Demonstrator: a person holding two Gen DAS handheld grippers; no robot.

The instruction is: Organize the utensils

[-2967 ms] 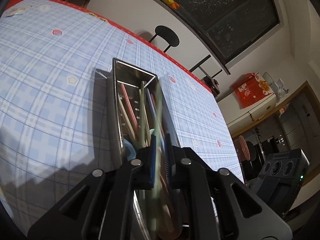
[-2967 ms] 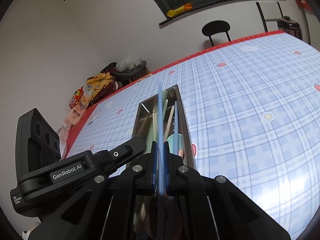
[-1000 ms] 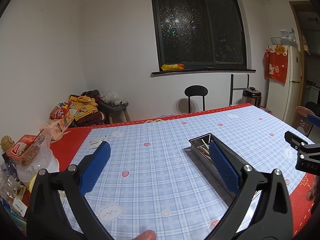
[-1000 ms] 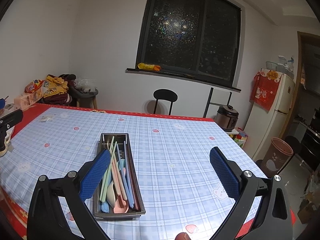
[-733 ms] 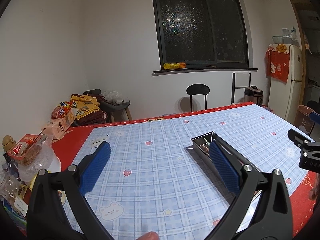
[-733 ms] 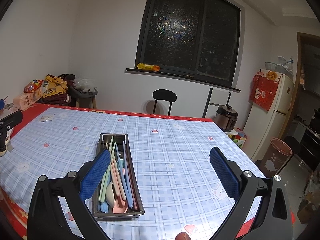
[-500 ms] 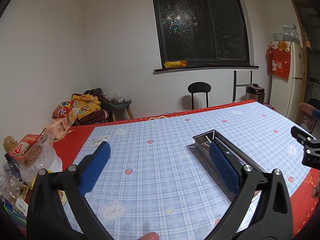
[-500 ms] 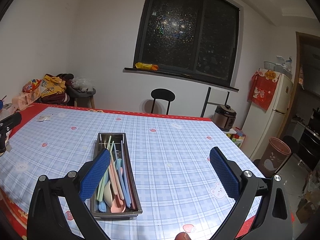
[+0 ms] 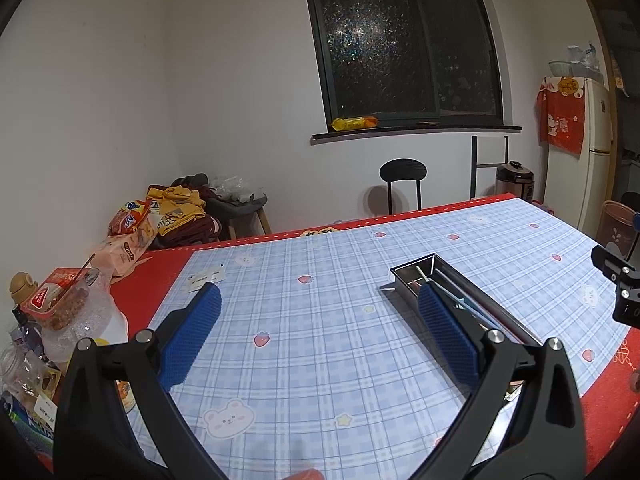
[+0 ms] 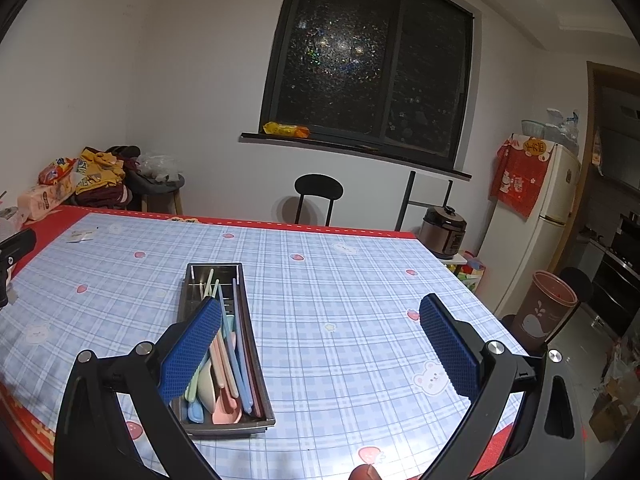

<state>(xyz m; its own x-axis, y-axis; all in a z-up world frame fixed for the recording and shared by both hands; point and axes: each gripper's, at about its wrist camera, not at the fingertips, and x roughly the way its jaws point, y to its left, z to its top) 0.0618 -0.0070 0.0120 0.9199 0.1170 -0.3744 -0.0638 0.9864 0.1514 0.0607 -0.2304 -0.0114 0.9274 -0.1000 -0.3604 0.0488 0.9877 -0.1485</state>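
Now your long rectangular stainless-steel tray [image 10: 256, 376] lies on the counter [image 10: 360, 300], which wears a blue plaid cloth with strawberry and bear prints and a red border. Inside it, lengthwise, sit the pastel utensils: pink, blue and pale green chopsticks [image 10: 236, 344] with pink and blue spoons [image 10: 224, 410] at the near end. Your right gripper [image 10: 320, 346] hovers above the counter with its blue-padded jaws spread wide and nothing between them; its left pad overlaps the tray in view. Your left gripper [image 9: 318, 334] is likewise wide apart and empty, the tray [image 9: 412, 270] showing just behind its right pad. Beyond the counter stand a black round stool [image 10: 319, 188] and a dark window [image 10: 368, 76].
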